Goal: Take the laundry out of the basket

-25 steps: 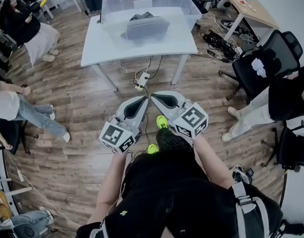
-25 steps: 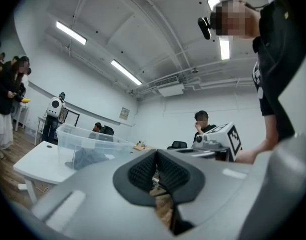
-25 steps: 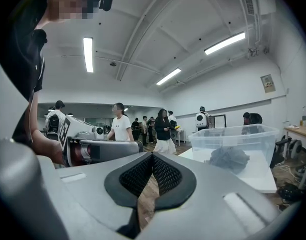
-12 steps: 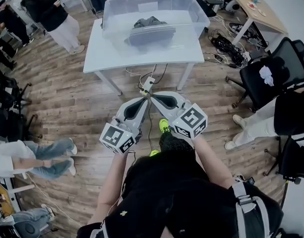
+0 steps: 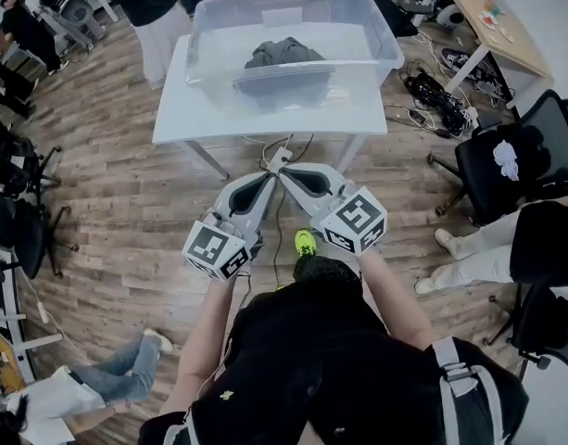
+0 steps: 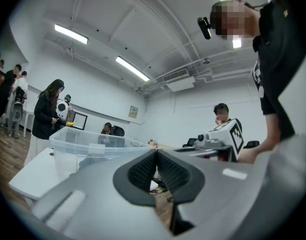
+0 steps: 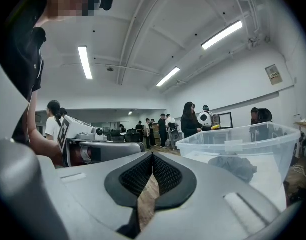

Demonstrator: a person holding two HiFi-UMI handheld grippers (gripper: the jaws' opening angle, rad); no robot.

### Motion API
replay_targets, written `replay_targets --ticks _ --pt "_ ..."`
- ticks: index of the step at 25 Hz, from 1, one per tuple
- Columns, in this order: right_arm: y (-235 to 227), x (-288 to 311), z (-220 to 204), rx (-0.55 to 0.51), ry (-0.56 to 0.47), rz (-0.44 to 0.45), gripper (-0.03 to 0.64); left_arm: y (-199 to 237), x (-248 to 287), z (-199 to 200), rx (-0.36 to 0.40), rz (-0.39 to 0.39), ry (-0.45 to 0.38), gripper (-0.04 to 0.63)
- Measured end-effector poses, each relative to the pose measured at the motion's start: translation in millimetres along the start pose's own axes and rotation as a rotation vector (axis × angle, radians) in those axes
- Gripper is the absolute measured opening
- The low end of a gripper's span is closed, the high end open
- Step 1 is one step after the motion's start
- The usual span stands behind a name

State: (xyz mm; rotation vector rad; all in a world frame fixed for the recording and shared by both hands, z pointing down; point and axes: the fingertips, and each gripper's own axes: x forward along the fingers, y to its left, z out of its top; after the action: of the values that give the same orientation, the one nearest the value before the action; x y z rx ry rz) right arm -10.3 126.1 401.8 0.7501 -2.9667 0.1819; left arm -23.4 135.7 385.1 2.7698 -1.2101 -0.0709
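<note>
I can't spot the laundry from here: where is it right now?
In the head view, the grey garment lies inside the clear bin on the white table, at top centre.

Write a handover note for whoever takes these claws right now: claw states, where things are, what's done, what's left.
Left claw: shut, empty.
Right claw: shut, empty.
Both held side by side, short of the white table.
Clear basket stands on that table; grey laundry lies inside it.
Done: nothing taken out yet.
Left: step closer, open a claw, lift the laundry out.
</note>
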Motion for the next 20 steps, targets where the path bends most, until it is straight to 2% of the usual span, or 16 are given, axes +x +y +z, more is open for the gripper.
replay_targets --ticks 10,20 --pt "-59 14 2 0.023 0.002 0.037 0.002 31 49 -9 -0.018 0.050 0.025 0.009" --pt "-95 28 0 0.019 0.010 0.090 0.002 54 82 -11 -0.010 0.107 0.024 0.009"
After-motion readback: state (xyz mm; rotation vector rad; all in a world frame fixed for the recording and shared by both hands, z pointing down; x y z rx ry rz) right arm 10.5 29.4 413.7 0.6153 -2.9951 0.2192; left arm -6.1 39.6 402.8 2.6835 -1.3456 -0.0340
